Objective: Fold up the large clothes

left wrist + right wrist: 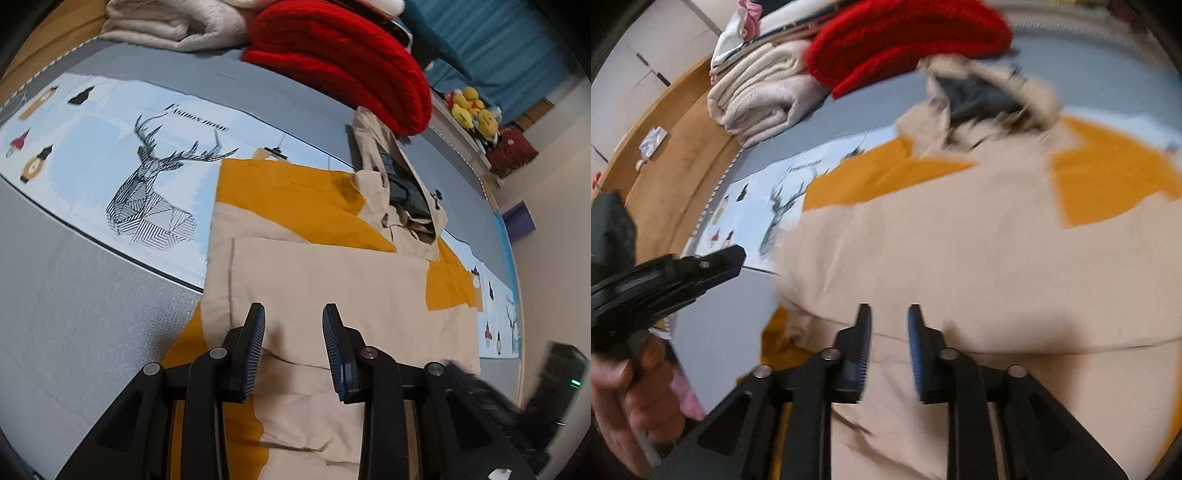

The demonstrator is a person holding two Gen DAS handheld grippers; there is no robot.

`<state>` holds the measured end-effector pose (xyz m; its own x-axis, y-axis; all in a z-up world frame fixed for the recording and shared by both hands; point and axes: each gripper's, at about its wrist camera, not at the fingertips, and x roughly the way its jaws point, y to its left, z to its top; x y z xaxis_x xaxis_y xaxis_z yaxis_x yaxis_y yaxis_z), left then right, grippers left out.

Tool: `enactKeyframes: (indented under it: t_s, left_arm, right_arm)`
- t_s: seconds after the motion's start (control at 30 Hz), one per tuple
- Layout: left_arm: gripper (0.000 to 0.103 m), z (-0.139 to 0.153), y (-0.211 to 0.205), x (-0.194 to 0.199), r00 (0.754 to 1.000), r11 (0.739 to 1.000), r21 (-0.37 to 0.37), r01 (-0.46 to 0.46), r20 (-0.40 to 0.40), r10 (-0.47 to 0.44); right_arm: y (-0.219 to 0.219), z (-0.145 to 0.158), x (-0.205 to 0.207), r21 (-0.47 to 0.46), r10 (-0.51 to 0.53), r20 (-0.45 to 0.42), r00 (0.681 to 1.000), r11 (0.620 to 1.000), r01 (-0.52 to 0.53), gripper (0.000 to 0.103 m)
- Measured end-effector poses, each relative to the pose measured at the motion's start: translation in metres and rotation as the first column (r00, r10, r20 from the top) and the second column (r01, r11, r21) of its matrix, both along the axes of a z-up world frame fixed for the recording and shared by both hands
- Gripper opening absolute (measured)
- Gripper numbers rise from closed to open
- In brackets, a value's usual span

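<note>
A large beige and mustard jacket lies spread on the bed, its hood with a dark lining at the far end. A beige panel is folded across the middle. My left gripper hovers over the near beige part, jaws apart, nothing between them. In the right wrist view the jacket fills the middle, blurred. My right gripper is over its near edge, open and empty. The left gripper, held by a hand, is off the jacket's left side.
The bed has a grey sheet and a pale blue deer-print band. A folded red knit and a cream blanket sit at the far end by the hood. Yellow plush toys are beyond. A wooden frame borders the bed.
</note>
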<state>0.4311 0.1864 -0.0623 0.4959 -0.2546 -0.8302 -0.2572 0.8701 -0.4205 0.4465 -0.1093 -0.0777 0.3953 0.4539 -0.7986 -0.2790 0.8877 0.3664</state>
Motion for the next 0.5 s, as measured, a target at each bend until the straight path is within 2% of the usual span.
enactKeyframes:
  t_s: [0.1, 0.2, 0.27, 0.37, 0.5]
  left_arm:
    - [0.029, -0.009, 0.009, 0.002, 0.999, 0.999, -0.008, -0.042, -0.023, 0.042]
    - [0.029, -0.025, 0.016, 0.005, 0.996, 0.997, -0.024, -0.070, -0.064, 0.069]
    - [0.029, -0.039, 0.017, 0.008, 0.992, 0.996, -0.038, -0.078, -0.102, 0.074]
    - [0.029, -0.056, 0.015, 0.014, 0.987, 0.996, -0.046, -0.078, -0.142, 0.070]
    - [0.029, -0.072, 0.015, 0.016, 0.980, 0.995, -0.045, -0.088, -0.180, 0.079]
  right_arm:
    - [-0.040, 0.038, -0.008, -0.032, -0.095, 0.072, 0.993, 0.995, 0.097, 0.028]
    - [-0.076, 0.053, -0.017, 0.000, -0.167, 0.130, 0.977, 0.986, 0.169, 0.031]
    - [-0.090, 0.047, -0.009, -0.051, -0.207, 0.118, 0.971, 0.975, 0.214, 0.031]
    - [-0.105, 0.038, 0.009, -0.080, -0.225, 0.066, 0.972, 0.970, 0.230, 0.031]
    - [-0.123, 0.029, 0.025, -0.101, -0.252, 0.047, 0.967, 0.961, 0.256, 0.031]
